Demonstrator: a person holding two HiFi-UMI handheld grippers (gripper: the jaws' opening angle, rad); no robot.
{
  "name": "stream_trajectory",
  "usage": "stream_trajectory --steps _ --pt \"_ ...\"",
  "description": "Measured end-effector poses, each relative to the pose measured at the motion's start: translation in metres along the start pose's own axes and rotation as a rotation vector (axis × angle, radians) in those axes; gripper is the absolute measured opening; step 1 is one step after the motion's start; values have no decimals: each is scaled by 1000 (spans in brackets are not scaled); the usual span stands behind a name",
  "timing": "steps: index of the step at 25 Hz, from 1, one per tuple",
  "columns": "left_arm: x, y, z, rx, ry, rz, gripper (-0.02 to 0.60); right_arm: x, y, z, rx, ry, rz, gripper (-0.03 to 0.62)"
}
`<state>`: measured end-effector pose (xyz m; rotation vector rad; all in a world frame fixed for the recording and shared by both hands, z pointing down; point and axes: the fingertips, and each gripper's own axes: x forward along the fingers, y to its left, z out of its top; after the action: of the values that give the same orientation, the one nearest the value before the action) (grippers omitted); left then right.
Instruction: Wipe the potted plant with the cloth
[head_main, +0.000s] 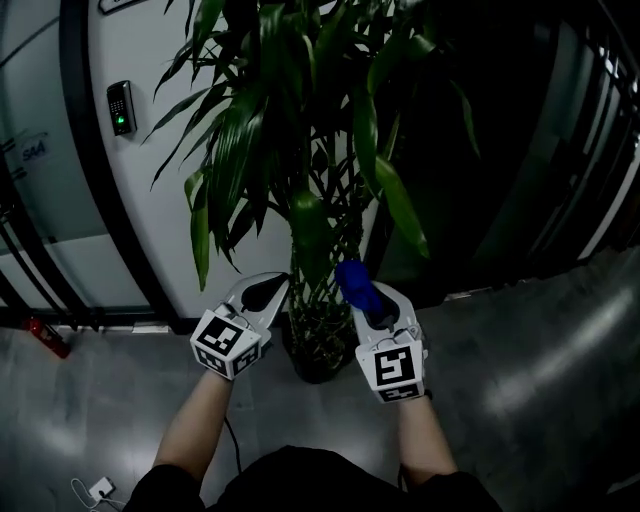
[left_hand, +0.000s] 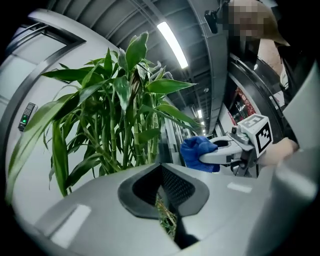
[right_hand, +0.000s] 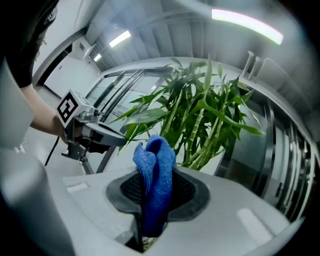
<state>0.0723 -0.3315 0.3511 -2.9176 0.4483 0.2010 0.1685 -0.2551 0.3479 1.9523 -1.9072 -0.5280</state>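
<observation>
- Potted plant (head_main: 300, 150): tall, with slim canes and long, glossy green leaves arching outward. It stands on the grey floor (head_main: 520, 400) directly ahead, its base between the two grippers.
- Left gripper (head_main: 262, 295): jaws drawn together on nothing, just left of the canes. Risk: with no leaf supported from behind, a wiping stroke would likely bend or tear the blade.
- Right gripper (head_main: 372, 300): clenched on the cloth, just right of the canes.
- Cloth (right_hand: 154, 170): blue, plush, bunched into a fold standing proud of the jaws. Risk: only a small tuft is exposed, so the hard jaw edges may scrape foliage.
</observation>
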Motion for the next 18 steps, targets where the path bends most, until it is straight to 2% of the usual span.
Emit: stream_trajectory --steps 3,6,10,14,18 --pt "20 5 12 8 -11 22 6 9 -32 32 -10 -64 -47 91" --pt "34 6 24 38 -14 20 6 14 -47 72 -67 -155 -85 91" --pt "44 14 40 68 -42 21 6 20 -43 126 -165 -271 -31 91" --pt "51 18 55 111 -58 0 6 43 -29 157 -330 -264 -5 91" --pt "57 16 63 133 -77 -33 6 59 -16 156 -405 -229 9 91"
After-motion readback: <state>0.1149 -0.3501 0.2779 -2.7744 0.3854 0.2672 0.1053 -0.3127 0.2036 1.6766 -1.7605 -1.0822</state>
